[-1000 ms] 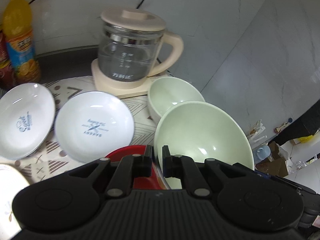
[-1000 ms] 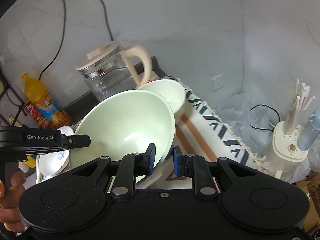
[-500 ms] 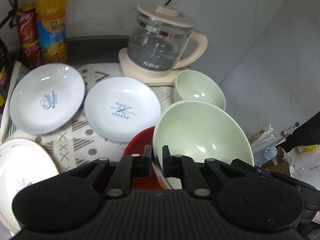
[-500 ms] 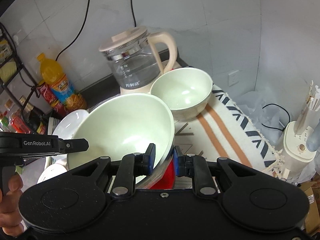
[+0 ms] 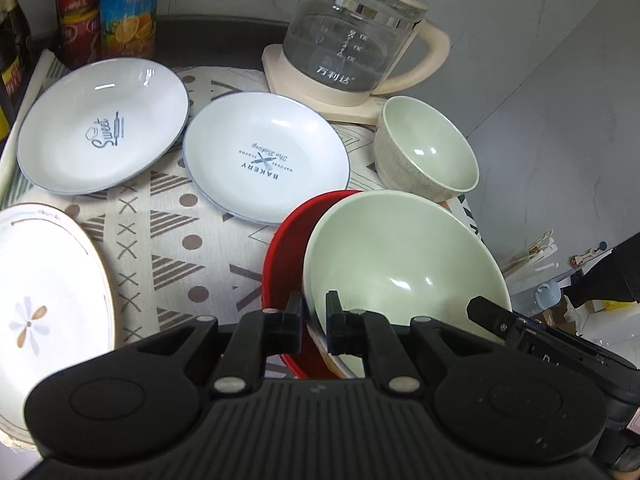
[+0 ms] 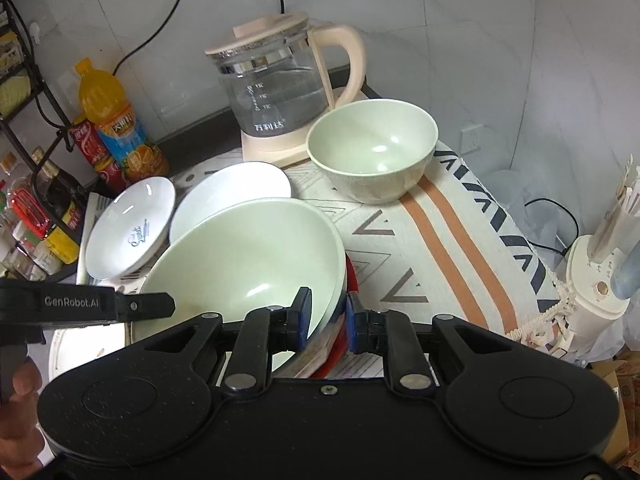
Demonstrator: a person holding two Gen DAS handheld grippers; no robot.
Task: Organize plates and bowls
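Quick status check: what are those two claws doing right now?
Both grippers, left and right, clamped on big green bowl rim. Red plate beneath. Small green bowl close ahead.
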